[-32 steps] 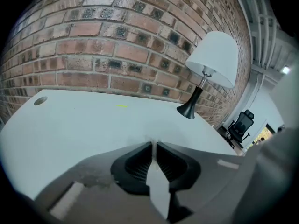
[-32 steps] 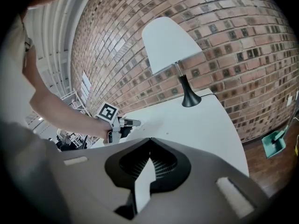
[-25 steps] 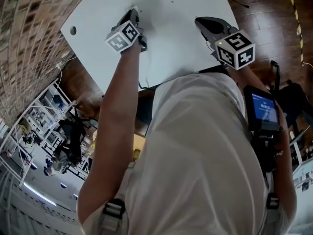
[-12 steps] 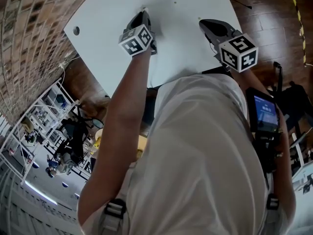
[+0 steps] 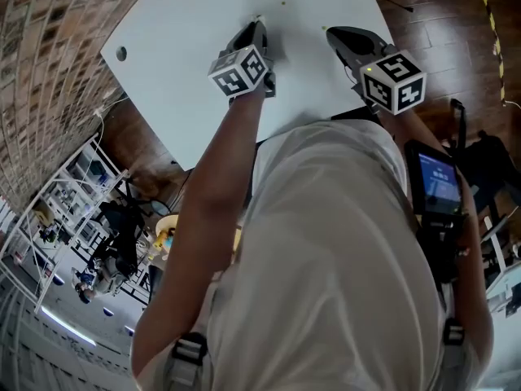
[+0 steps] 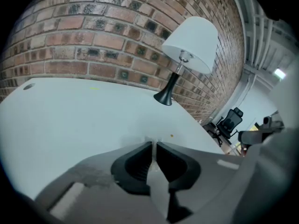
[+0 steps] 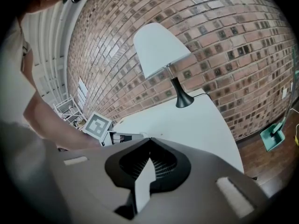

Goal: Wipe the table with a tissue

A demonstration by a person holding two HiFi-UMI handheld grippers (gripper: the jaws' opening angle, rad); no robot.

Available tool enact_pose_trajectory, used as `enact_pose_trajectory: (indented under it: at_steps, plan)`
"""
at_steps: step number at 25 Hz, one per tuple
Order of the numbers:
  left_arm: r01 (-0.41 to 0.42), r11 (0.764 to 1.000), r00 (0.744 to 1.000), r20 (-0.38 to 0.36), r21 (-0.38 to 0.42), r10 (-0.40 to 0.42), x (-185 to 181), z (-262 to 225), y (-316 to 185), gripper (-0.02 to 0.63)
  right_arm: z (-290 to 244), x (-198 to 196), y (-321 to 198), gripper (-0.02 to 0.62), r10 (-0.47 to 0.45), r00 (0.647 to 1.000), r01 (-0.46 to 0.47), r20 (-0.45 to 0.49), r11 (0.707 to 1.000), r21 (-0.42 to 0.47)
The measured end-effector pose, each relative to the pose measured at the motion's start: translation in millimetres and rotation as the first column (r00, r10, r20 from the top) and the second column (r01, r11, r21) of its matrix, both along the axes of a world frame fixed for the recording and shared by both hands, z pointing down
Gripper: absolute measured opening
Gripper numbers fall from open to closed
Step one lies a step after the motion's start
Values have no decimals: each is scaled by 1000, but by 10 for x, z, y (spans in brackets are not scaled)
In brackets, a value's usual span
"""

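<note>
Across the upper half of the head view, the white table (image 5: 179,47) takes a wipe: the left gripper (image 5: 257,24) pinches a barely visible tissue (image 6: 147,138) at its tip, down at the tabletop, while the right gripper (image 5: 334,32) sits pressed together (upper right, empty). The stroke likely needs a firm pinch, steady downward pressure and overlapping passes.

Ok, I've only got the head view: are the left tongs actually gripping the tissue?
Observer: Yes. The left gripper view shows the left tongs clamped on a thin white tissue edge at their tips.
Operator: And the right tongs?
Observer: The right tongs are closed, with nothing between them.
Operator: Anything ahead of the wipe?
Observer: A white-shaded lamp stands at the far edge of the table, by the brick wall.
</note>
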State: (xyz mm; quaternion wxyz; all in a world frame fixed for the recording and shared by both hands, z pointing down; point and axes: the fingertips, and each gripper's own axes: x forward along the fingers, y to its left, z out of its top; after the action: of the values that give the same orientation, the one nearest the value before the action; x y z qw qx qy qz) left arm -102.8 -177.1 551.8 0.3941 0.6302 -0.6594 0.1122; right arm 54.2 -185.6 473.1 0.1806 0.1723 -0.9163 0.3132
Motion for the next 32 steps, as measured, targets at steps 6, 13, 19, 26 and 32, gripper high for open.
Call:
enact_pose_trajectory:
  at_steps: [6,13,19,26,32]
  plan:
    - [-45,997,969,-241,70,60,587,-99,107,40,51,185,-94,8,60,998,-60,-7,998,-4]
    - [-61,997,966,-249,43,70,731,-74,334,40,93,211,-65,8,67,998,-67,-1,998,-17]
    - [-39,998,979,-201,41,46,547,-74,303,40,116,262,-74,8,75,997,-75,0,997,-14]
    - [-73,997,994,-74,35,76,480,-146,-105,40,69,606,-123,8,122,992,-122,6,992,-19]
    - [-127,992,990,66,-2,127,341,-127,-394,41,98,705,-102,8,162,987,-161,11,986,-31]
